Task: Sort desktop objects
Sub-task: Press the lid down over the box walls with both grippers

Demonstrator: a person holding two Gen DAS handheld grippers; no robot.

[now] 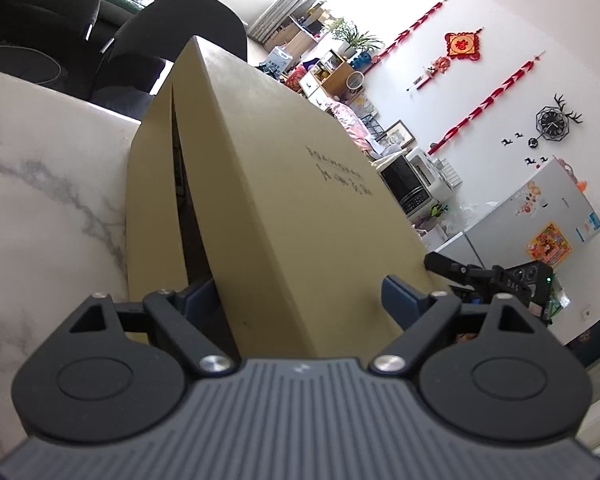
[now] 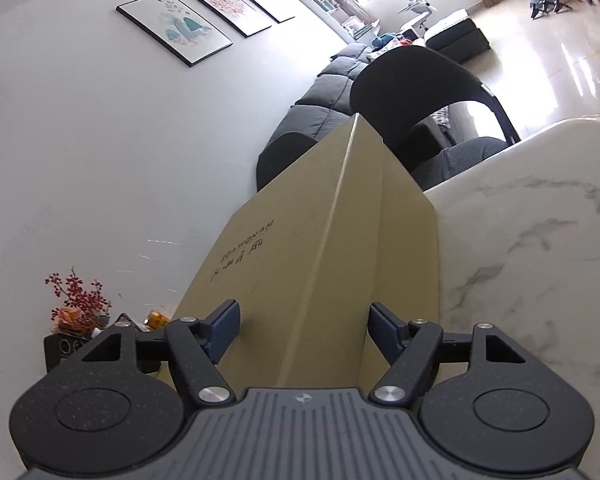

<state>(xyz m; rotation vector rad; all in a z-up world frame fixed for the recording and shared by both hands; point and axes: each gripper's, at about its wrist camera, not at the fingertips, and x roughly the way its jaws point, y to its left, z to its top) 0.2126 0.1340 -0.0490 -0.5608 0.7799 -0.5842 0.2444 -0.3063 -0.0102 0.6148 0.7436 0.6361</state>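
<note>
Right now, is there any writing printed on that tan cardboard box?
Yes, dark printed lettering runs along the side face of the cardboard box, seen from the right wrist.

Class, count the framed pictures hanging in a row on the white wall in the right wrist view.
3. The nearest picture shows teal shapes, the middle picture a pink pattern, the farthest picture hangs towards the window. Another dark frame is cut off at the left edge.

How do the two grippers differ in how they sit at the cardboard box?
The left gripper stands wider open than the right gripper. The left straddles a box edge beside a dark open slit; the right straddles a closed edge. Both have the box between open jaws.
</note>
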